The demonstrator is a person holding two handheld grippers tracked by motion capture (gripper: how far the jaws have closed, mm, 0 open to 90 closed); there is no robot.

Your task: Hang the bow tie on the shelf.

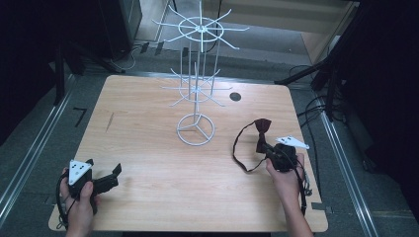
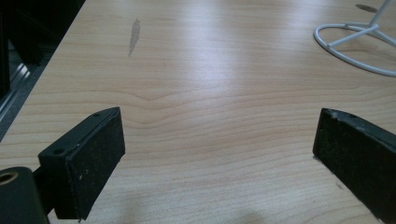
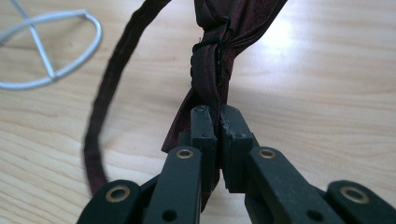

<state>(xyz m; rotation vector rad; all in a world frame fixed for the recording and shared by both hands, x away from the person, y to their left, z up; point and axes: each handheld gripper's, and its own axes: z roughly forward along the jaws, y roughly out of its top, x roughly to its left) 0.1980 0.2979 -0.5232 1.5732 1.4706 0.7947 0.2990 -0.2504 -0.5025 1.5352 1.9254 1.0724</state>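
Note:
A dark maroon bow tie [image 1: 262, 133] with a thin neck strap [image 1: 240, 148] lies on the right half of the wooden table [image 1: 148, 148]. My right gripper [image 1: 271, 149] is shut on the bow tie's near wing; in the right gripper view the jaws pinch the maroon fabric [image 3: 219, 70] just below the centre knot, and the strap [image 3: 109, 88] curves off to the left. My left gripper [image 1: 116, 175] rests at the table's front left corner, open, with bare wood between its pads [image 2: 93, 158].
A white wire display stand [image 1: 197, 79] with radiating hooks rises at the table's middle back, on a ring base [image 1: 195, 129]. A dark round hole [image 1: 235, 96] lies right of it. Floor rails and cables run along both table sides.

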